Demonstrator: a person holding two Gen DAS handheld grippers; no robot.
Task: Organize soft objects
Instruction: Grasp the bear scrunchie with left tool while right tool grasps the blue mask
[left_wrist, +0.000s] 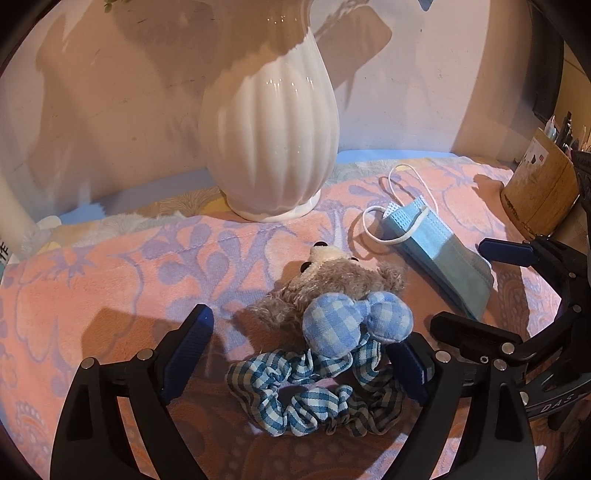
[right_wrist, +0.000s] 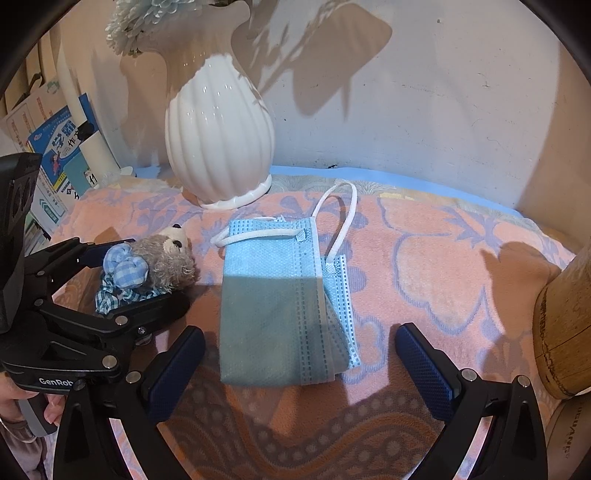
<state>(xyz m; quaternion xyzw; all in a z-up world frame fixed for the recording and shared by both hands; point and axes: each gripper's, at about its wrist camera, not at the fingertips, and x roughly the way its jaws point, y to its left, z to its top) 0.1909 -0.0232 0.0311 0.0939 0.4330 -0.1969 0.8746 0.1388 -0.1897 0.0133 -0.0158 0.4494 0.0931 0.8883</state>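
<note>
Straddling the checked scrunchie (left_wrist: 314, 391) with its teddy head (left_wrist: 332, 277), the left tongs (left_wrist: 299, 354) stand apart; right tongs (right_wrist: 299, 354) gape around the blue masks (right_wrist: 280, 306). Beyond, the white vase (left_wrist: 269, 147) is cut off above.

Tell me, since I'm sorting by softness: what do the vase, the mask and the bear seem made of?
Vase: likely glazed ceramic; glossy white ribs with sharp highlights.
Mask: looks like thin nonwoven fabric; dotted blue texture, pleats, white elastic loops.
Bear: plush, fuzzy grey-brown pile; its bow looks like woven gingham cloth.
</note>
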